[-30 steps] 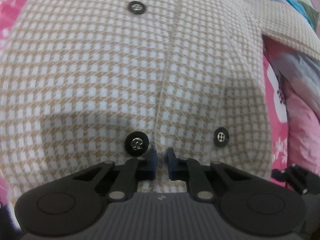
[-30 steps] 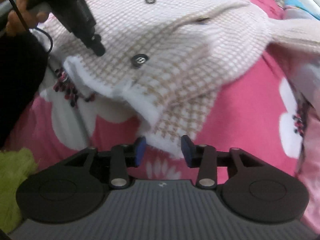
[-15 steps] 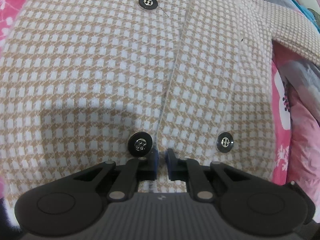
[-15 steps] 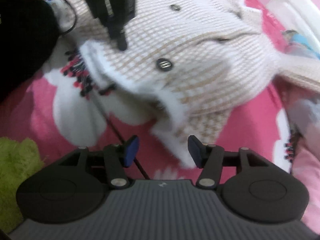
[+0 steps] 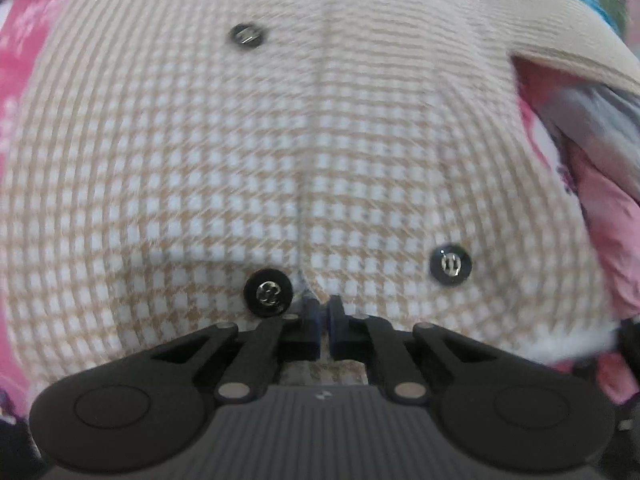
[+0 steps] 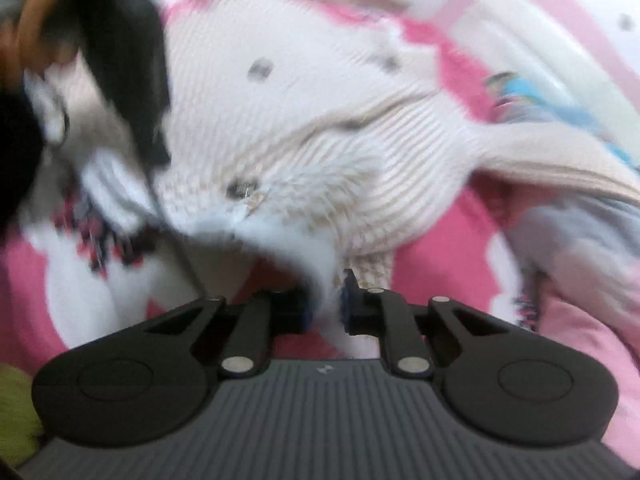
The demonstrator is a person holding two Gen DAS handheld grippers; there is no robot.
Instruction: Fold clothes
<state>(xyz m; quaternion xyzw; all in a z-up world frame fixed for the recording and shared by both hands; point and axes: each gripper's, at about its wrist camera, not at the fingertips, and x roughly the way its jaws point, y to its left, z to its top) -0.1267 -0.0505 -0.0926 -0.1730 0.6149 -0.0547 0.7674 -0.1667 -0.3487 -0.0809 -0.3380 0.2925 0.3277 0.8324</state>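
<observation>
Now, my left gripper [image 5: 323,312] jaws pinching the houndstooth jacket [image 5: 280,152] hem, my right gripper [image 6: 326,300] jaws just closing on its white lining [image 6: 304,240], no legible writing, black buttons [image 5: 269,292] only.

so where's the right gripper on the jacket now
In the right wrist view the right gripper is at the bottom centre, shut on the jacket's white-lined bottom corner, over the pink flowered bedspread.

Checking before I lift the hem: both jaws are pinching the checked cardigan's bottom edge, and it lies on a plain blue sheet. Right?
Not quite. The sheet is pink with white flowers, not plain blue; the right wrist view shows it. The rest holds: the left gripper and right gripper both pinch the checked cardigan at its bottom edge.
</observation>
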